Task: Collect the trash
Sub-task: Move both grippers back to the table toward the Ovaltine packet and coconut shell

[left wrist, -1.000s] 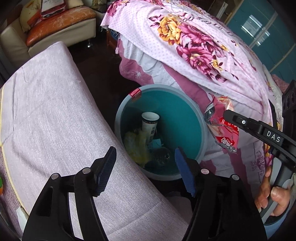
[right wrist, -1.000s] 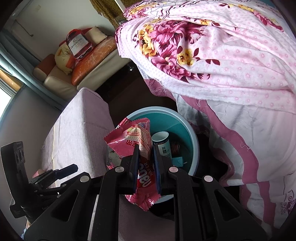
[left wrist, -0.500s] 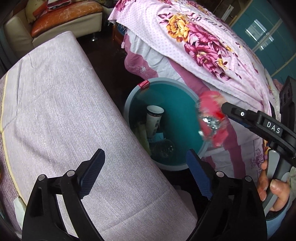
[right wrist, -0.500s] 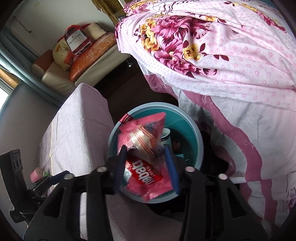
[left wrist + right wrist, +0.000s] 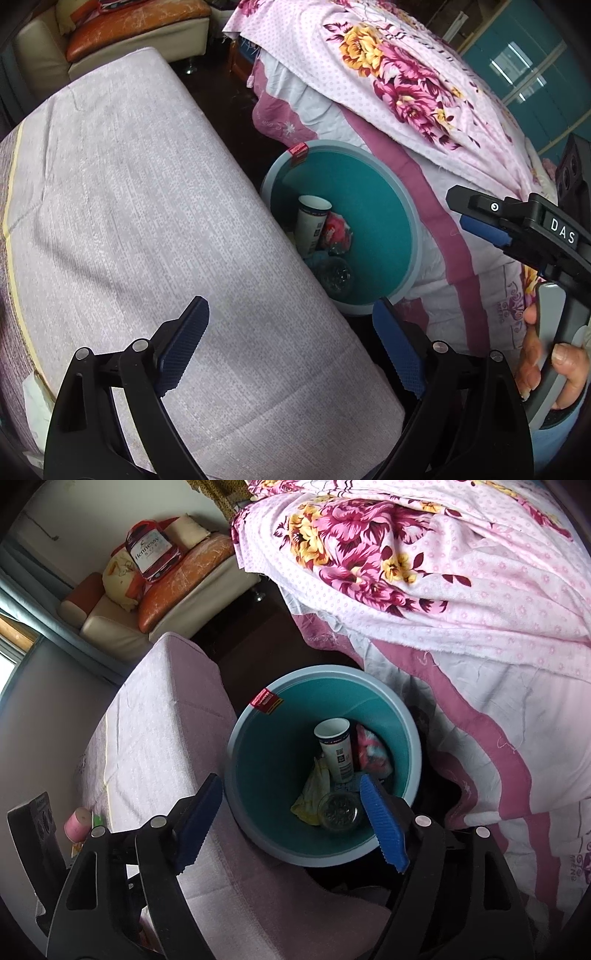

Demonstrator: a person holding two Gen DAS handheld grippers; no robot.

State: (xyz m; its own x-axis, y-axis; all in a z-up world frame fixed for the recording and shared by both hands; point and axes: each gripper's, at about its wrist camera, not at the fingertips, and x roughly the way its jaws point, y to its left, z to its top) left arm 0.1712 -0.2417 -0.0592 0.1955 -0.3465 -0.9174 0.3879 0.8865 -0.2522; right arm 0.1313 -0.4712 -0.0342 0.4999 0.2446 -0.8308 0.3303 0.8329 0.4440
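A teal round bin stands on the floor between a pink mattress and a bed. Inside it lie a paper cup, the red snack wrapper, a yellow crumpled wrapper and a clear plastic cup. My right gripper hangs over the bin, its jaws opening with nothing between them. My left gripper stands open and empty over the mattress edge beside the bin. In the left wrist view the right gripper shows at the right, held by a hand.
The pink mattress lies left of the bin. A floral quilt covers the bed on the right. A sofa with cushions stands at the back. A pink roll lies at the mattress's left.
My right gripper has opened and let go of the red snack wrapper, which fell into the bin. My left gripper has opened wider and shifted over the mattress.
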